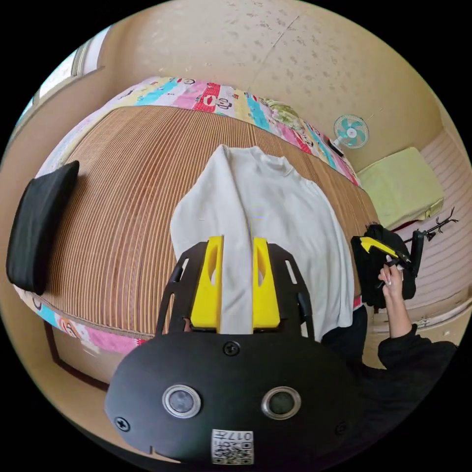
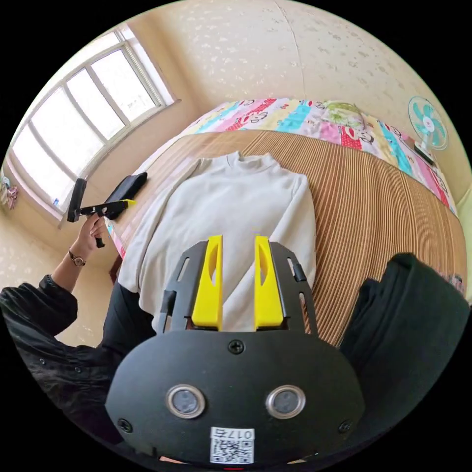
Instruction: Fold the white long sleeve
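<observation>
A small white sticker [image 1: 232, 446] sits on the near edge of the black body of the left gripper [image 1: 237, 241]. It carries a square scan code and a short line of printed characters above it. They appear upside down and are too small to make out with confidence. A matching sticker [image 2: 232, 445] sits in the same place on the right gripper [image 2: 237, 239]. The colourful bedsheet [image 1: 211, 98] at the far side shows cartoon figures, with no legible words
</observation>
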